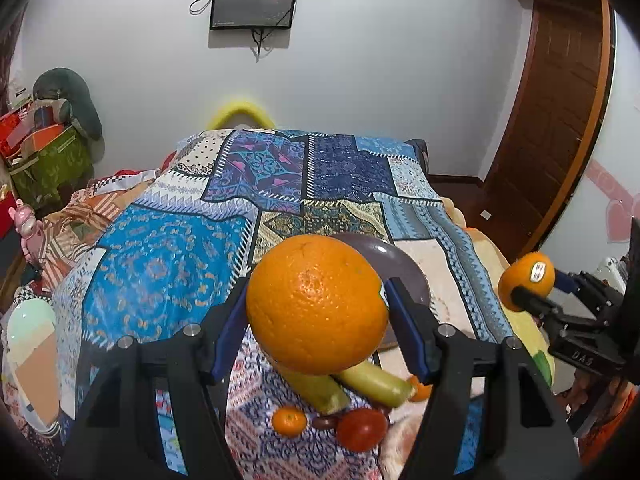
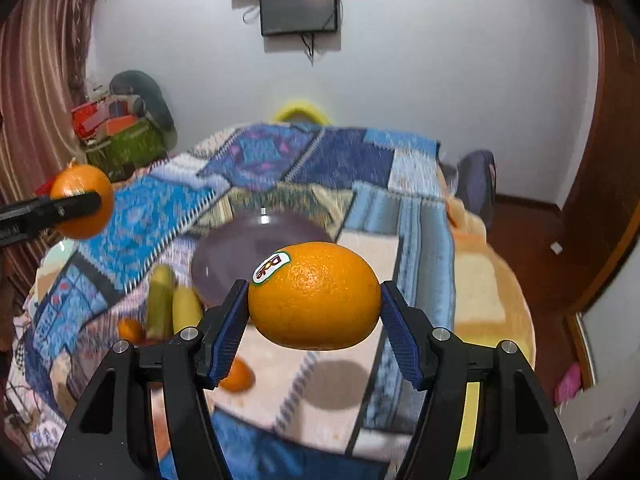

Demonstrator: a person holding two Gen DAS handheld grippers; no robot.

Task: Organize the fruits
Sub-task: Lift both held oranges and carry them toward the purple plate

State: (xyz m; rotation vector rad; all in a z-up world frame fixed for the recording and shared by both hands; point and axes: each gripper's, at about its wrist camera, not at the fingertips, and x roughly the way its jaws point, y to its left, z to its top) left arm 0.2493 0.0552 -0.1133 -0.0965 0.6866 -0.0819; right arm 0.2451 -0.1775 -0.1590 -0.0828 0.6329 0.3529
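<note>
My left gripper [image 1: 316, 312] is shut on a large orange [image 1: 316, 304] and holds it above the bed; it also shows in the right wrist view [image 2: 82, 206] at far left. My right gripper [image 2: 314, 304] is shut on a stickered orange [image 2: 314, 296], which shows at right in the left wrist view [image 1: 526, 286]. A purple plate [image 2: 244, 252] lies on the patchwork quilt [image 1: 168, 264] ahead of both. Two bananas [image 1: 376, 384], small mandarins [image 1: 289, 422] and a tomato [image 1: 362, 429] lie on the quilt below the left gripper.
The bed fills the middle, with a white wall and wall-mounted screens [image 1: 254, 2] behind. Cluttered boxes and a green bag [image 1: 48, 156] stand at left. A wooden door [image 1: 560, 120] and floor are at right. A pale round plate [image 1: 28, 320] lies at the left edge.
</note>
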